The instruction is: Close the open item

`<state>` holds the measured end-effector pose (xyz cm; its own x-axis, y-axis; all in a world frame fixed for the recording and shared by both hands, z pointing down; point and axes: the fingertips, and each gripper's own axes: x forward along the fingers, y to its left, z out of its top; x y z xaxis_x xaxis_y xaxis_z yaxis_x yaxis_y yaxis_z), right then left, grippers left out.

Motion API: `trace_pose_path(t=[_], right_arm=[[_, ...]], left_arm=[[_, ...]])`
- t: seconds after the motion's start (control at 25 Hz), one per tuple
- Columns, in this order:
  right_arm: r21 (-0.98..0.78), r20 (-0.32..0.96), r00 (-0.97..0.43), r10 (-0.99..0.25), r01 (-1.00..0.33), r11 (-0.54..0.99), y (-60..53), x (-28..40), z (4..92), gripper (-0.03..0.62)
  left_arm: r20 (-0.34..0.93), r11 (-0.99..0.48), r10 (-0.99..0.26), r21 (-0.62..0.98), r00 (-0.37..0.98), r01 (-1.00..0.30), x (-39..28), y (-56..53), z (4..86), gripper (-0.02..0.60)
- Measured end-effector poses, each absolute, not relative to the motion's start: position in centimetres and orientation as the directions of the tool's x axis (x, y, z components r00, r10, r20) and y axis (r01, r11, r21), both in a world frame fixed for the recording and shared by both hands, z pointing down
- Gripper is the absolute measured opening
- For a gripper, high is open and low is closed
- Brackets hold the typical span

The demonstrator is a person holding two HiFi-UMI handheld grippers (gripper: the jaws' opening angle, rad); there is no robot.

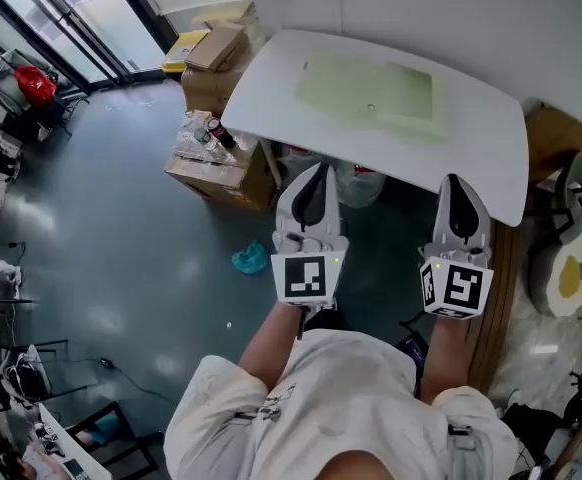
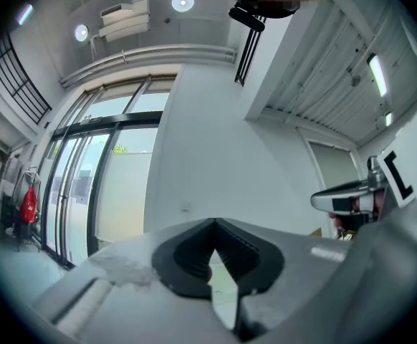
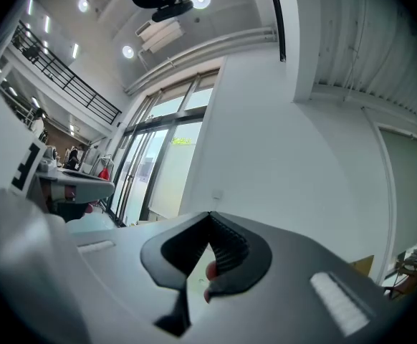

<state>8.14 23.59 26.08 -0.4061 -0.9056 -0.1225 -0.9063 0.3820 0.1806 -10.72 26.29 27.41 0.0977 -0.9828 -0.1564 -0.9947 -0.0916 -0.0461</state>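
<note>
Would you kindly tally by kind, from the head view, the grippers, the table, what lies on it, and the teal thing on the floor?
Grippers: 2, the left gripper and the right gripper
White table: 1
Pale green flat item on the table: 1
Teal crumpled thing: 1
Total: 5

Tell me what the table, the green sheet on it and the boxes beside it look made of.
Table: smooth white top with an even, dull sheen, likely laminate or plastic.
Green sheet: pale, thin and flat, probably plastic, though paper is possible.
Boxes: brown cardboard, matte, with folded flaps.
</note>
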Motion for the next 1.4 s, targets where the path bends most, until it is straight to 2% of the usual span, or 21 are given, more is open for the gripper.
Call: trace_pose_path(t=[0.4,0.68,1.4], right_arm=[[0.193,-0.109,-0.389,-0.915,-0.911,0.365,18.3,3.1,26.2,0.002],[0.203,-0.114,-0.360,-0.926,-0.921,0.333,16.4,1.7,26.1,0.002],[0.188,-0.127,-0.358,-0.925,-0.925,0.332,9.9,3.3,27.3,0.002]], left_arm=[[-0.150,-0.098,-0.984,-0.013,0.099,-0.995,-16.4,21.0,27.9,0.002],[-0.154,-0.124,-0.980,0.000,0.123,-0.992,-18.0,18.7,28.3,0.002],[-0.164,-0.131,-0.977,-0.033,0.135,-0.991,-16.1,12.1,28.6,0.002]])
